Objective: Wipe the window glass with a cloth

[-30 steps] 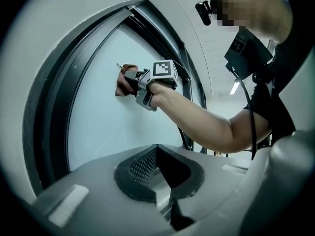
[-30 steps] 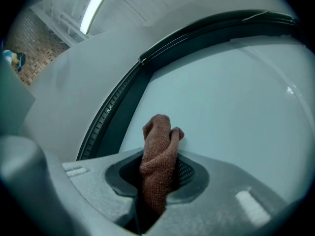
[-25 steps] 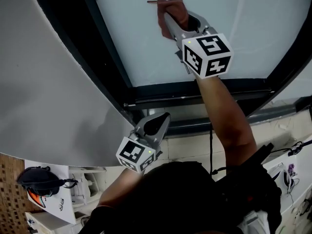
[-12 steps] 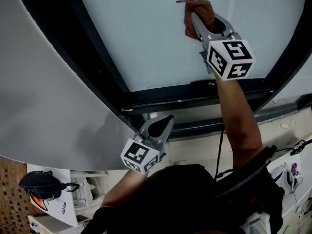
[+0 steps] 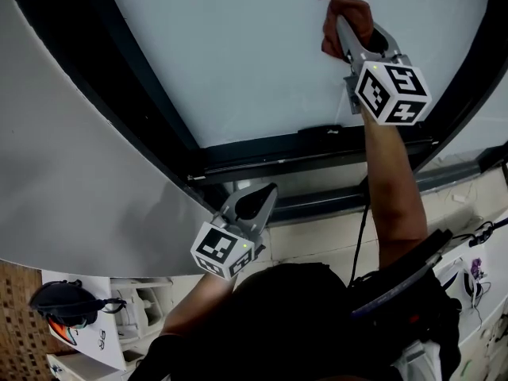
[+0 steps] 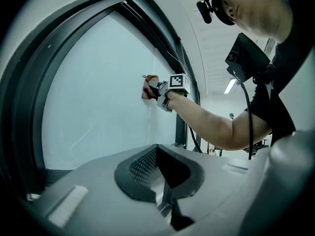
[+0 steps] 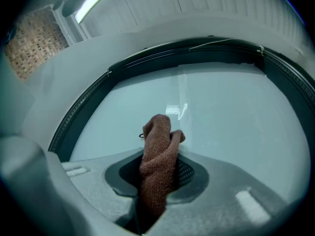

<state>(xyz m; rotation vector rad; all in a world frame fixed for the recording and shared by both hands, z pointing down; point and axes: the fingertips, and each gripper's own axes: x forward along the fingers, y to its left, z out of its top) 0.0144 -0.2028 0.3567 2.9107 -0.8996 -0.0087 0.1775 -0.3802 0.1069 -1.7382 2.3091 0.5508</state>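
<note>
Wiping seems underway: right gripper [image 5: 342, 24] clamps the cloth [image 7: 157, 156] on the window glass [image 5: 238, 54]; left gripper [image 5: 254, 202] closed, empty; next, sweep with pressure.

Free sweep across the window glass [image 5: 238, 54], bounded seemingly all round by its frame [image 5: 262, 153].

Head view: steep down onto glass [image 5: 238, 62], mid-range. Left gripper view: low, facing glass, far. Right gripper view: close against it. Shared: glass, cloth [image 5: 361, 14].
</note>
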